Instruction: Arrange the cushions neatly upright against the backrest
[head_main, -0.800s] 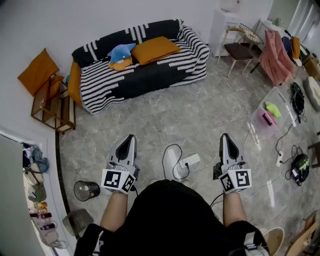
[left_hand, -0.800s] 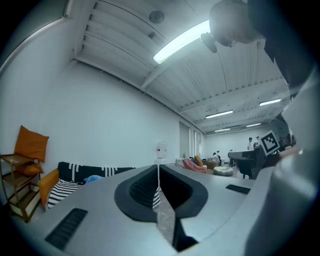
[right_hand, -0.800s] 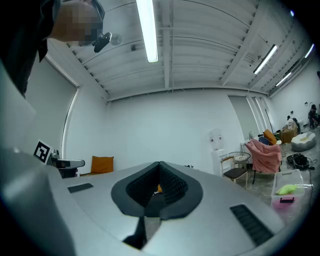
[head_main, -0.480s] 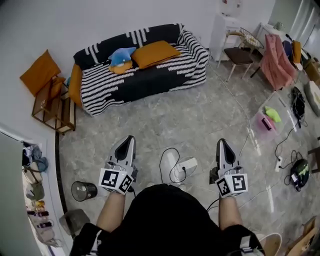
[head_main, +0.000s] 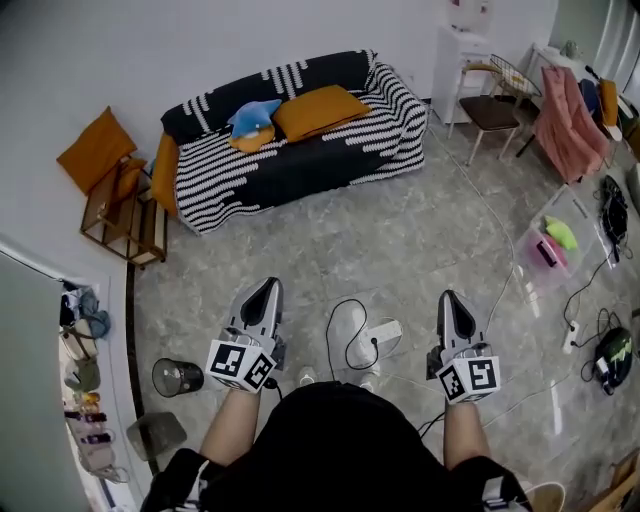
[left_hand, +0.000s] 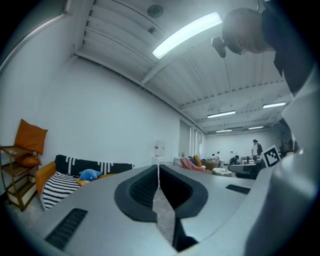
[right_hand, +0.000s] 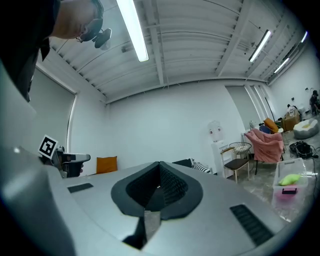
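Seen from above, a person stands on a grey stone floor, both forearms stretched forward, level and side by side in the lower half of the frame. The left gripper and right gripper point toward the top of the frame, each with its jaws pressed together and nothing between them. Each carries a cube printed with black-and-white square markers.

At upper centre, well apart from the grippers, a black-and-white striped sofa holds a large orange cushion lying flat on the seat, with a blue soft toy just beside it on the left. A second orange cushion leans at the sofa's left arm. A third orange cushion stands upright on a wooden rack at upper left.

At right, a clear box holds a yellow-green thing and a pink thing. A dark bucket sits at lower left; what is in it cannot be made out.
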